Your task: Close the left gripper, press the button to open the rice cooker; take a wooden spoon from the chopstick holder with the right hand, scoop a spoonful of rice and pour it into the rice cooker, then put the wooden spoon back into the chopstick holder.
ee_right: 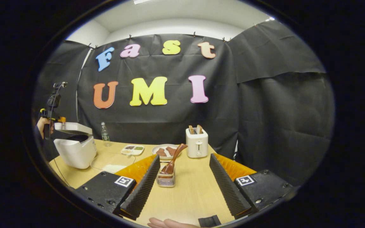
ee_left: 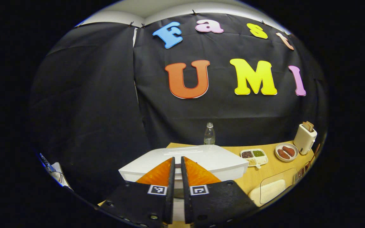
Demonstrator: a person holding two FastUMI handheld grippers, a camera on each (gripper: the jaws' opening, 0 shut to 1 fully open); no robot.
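- The rice cooker [ee_right: 74, 151] stands at the table's [ee_right: 188, 193] left end, its lid [ee_left: 198, 156] raised.
- Your left gripper [ee_left: 176, 164] hovers at that lid, fingers pressed together on nothing.
- The wooden spoon [ee_right: 173, 158] leans in the chopstick holder [ee_right: 166, 178].
- Your right gripper [ee_right: 184, 164] faces the holder, fingers spread wide apart.

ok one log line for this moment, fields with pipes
stage: lid open, spoon not yet taken | left gripper: shut, over rice cooker lid | right gripper: open, facing wooden spoon in chopstick holder
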